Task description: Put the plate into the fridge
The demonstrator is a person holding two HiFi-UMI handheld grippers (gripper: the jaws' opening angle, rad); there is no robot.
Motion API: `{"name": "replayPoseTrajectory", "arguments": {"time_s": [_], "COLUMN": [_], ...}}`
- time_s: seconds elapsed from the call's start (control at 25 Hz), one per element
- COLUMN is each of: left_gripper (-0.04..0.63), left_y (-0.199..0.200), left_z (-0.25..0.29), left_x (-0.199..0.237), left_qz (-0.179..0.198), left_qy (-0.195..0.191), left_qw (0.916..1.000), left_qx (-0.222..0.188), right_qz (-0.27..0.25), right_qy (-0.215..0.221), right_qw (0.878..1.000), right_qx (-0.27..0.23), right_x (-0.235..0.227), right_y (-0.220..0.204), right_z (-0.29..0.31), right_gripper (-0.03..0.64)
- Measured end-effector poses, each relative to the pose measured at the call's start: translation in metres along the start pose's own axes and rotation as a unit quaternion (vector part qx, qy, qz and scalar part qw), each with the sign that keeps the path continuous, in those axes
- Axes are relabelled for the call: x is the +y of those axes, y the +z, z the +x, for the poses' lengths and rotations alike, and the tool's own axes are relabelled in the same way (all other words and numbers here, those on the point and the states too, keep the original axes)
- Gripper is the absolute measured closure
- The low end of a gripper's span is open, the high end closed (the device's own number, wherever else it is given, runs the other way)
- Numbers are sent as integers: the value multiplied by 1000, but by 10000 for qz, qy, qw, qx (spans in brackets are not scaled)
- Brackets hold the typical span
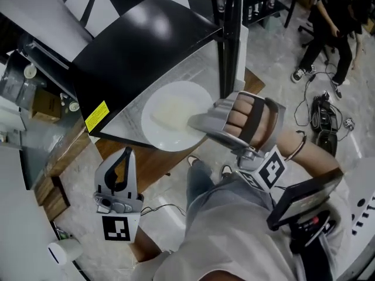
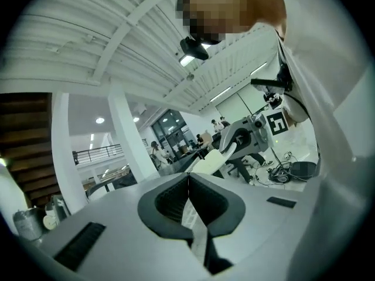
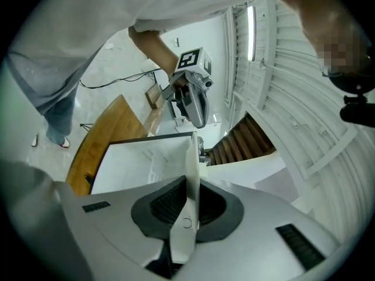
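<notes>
Right claw (image 1: 197, 124) grips plate (image 1: 167, 117) rim, arm (image 1: 313, 157) extended forward.

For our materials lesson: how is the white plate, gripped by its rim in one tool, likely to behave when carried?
The plate looks rigid: pinched only at its rim by the right tool, it shows no sag. Its smooth white surface suggests glazed ceramic, probably slippery and breakable. Held at one edge, it may tend to droop.
</notes>
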State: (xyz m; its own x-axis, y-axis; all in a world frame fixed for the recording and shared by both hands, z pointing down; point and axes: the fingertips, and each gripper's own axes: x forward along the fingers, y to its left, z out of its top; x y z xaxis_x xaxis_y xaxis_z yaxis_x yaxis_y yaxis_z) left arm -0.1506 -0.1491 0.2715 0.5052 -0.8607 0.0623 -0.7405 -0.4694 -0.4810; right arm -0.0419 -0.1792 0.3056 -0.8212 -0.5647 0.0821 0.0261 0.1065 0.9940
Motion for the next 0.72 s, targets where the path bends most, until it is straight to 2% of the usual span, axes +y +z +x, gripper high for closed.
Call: {"name": "replayPoseTrajectory", "arguments": {"time_s": [0.12,0.2,0.32,0.4,0.48,0.64,0.72], "left_gripper": [577,577,577,577,577,577,577], "left_y": [-34,-57,-77,-88,-101,-133,-143], "left_z": [-1,4,24,42,61,91,103], "left_x": [-18,-36,-62,-67,-64,-50,-45], "left_qz": [-182,-94,-325,-138,126,-80,47], "left_qy": [389,417,127,97,316,678,816], "left_qw": [9978,9955,9956,9961,9951,9918,9892], "left_qx": [500,844,864,867,925,1085,1213], "right_qz": [250,304,137,41,50,-78,-114], "right_qy": [334,397,391,424,419,411,445], "right_qw": [9991,9985,9978,9971,9967,9961,9959], "right_qx": [88,242,522,633,688,779,776], "right_x": [39,59,80,90,96,102,104], "right_y": [-8,-21,-41,-49,-54,-60,-60], "right_z": [16,35,71,93,112,145,155], "right_gripper": [575,575,575,575,575,575,575]}}
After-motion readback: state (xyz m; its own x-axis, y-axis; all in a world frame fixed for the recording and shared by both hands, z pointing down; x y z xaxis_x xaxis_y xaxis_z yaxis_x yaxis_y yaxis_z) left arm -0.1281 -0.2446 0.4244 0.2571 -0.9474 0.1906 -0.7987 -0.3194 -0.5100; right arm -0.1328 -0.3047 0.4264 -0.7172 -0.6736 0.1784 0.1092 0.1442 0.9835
